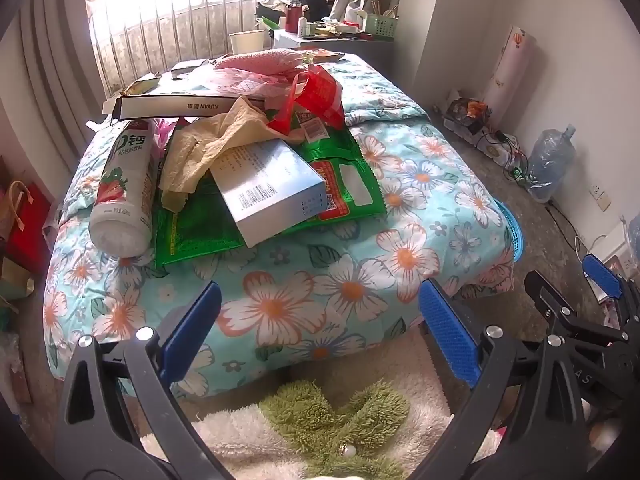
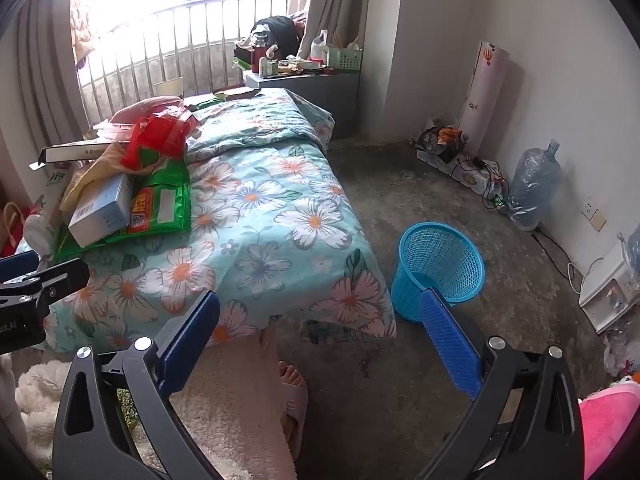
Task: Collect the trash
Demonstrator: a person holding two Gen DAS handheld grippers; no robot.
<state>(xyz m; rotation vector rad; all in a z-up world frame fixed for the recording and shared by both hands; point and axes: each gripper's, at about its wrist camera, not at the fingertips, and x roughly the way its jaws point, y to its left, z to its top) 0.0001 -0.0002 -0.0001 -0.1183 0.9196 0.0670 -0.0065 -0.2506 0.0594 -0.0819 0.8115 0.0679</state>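
Left gripper (image 1: pixel 320 328): jaws spread wide, nothing between them, hovering off the foot of the bed (image 1: pixel 360 280). Right gripper (image 2: pixel 320 332): jaws likewise released and empty, above bare floor beside the person's slippered foot (image 2: pixel 294 392).

Progress: looks unstarted. Trash heap sits whole on the bed's left side: white bottle (image 1: pixel 122 196), pale box (image 1: pixel 272 188) atop green wrappers (image 1: pixel 344 184), crumpled yellowish paper (image 1: pixel 208 148), red bag (image 1: pixel 316 96). Blue basket (image 2: pixel 440 268) on the floor off the bed's corner appears empty.

Room: bedcover overhangs the bed edge near the basket; floor around the basket is open; cables lie along the far wall.
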